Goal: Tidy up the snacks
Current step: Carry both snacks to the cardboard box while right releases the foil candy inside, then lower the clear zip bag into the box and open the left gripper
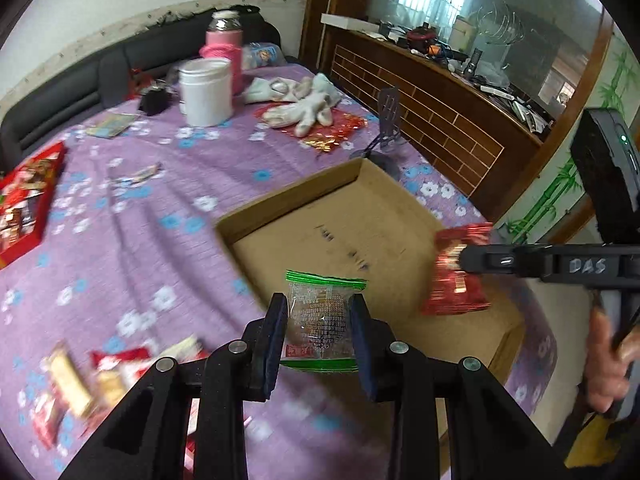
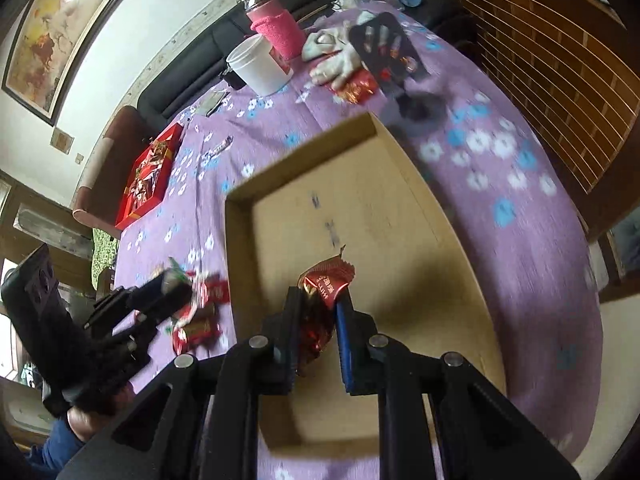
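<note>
My left gripper (image 1: 319, 322) is shut on a clear snack packet with green edges (image 1: 321, 320) and holds it over the near-left corner of a shallow cardboard box (image 1: 280, 204). My right gripper (image 2: 318, 314) is shut on a red foil snack packet (image 2: 325, 280) above the same box (image 2: 404, 184). In the left wrist view the right gripper (image 1: 460, 258) comes in from the right with the red packet (image 1: 454, 280). In the right wrist view the left gripper (image 2: 172, 286) is at the left, over loose red snacks (image 2: 198, 322).
A purple flowered cloth (image 1: 132, 216) covers the surface. A red tray of snacks (image 1: 24, 200) lies at the left. A white jar (image 1: 206, 92), a pink bottle (image 1: 224, 40), white gloves (image 1: 304, 108) and a phone stand (image 1: 386, 120) stand at the back. Loose snacks (image 1: 84, 384) lie near left.
</note>
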A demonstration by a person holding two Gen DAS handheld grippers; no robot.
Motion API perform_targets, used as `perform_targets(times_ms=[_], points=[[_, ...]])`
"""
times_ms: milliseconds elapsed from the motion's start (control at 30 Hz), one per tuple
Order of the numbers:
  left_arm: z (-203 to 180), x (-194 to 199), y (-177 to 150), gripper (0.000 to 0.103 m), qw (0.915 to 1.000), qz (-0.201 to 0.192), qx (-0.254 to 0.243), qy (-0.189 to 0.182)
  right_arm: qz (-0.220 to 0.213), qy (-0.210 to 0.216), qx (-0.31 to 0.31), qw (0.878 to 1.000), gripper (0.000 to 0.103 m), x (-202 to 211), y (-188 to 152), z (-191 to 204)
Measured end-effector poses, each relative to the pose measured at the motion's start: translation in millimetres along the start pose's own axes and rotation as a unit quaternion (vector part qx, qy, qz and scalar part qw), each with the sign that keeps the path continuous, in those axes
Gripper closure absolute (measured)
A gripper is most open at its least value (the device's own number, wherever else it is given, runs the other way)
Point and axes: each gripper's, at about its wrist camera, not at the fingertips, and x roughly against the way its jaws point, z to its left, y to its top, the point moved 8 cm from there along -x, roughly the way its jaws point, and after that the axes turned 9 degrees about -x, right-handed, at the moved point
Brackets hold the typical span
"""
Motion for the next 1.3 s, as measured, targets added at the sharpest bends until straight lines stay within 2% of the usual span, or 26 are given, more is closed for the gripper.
perform_targets(times_ms=[133, 300, 633, 733, 800, 867, 933, 1000, 1300], points=[[-1.1, -34.0, 16.7, 0.071, 0.9998, 0.016, 0.007, 0.005, 0.0, -0.011, 0.001, 1.0, 0.087, -27.2, 27.3, 0.8], [12.6, -74.6, 23.9, 0.071, 0.9986, 0.036, 0.026, 0.031, 0.002, -0.015, 0.01, 1.0, 0.087, -58.9, 52.0, 0.9], [18.2, -102.8, 22.3, 0.071, 0.9974, 0.047, 0.033, 0.044, 0.025, 0.002, -0.008, 1.0, 0.087, -95.5, 70.2, -9.6], [18.0, -105.4, 23.0, 0.071, 0.9973, 0.047, 0.034, 0.045, 0.025, -0.004, -0.009, 1.0, 0.083, -96.8, 73.1, -12.5], [17.5, -105.3, 24.0, 0.071, 0.9973, 0.046, 0.033, 0.045, 0.026, -0.025, -0.002, 0.999, 0.078, -97.3, 73.9, -16.5], [16.8, -104.8, 24.7, 0.069, 0.9974, 0.047, 0.036, 0.041, 0.026, -0.03, -0.006, 0.999, 0.065, -95.3, 74.0, -20.6], [15.9, -102.0, 25.6, 0.053, 0.9975, 0.044, 0.04, 0.037, 0.022, -0.027, -0.012, 0.999, 0.063, -89.7, 74.1, -22.1], [15.0, -96.9, 27.4, 0.047, 0.9978, 0.036, 0.037, 0.041, 0.016, -0.03, -0.007, 0.999, 0.063, -82.9, 73.8, -21.6], [12.1, -58.4, 28.9, 0.047, 0.9988, 0.006, 0.038, 0.029, -0.015, -0.009, -0.008, 1.0, 0.063, -36.9, 52.0, -7.3]])
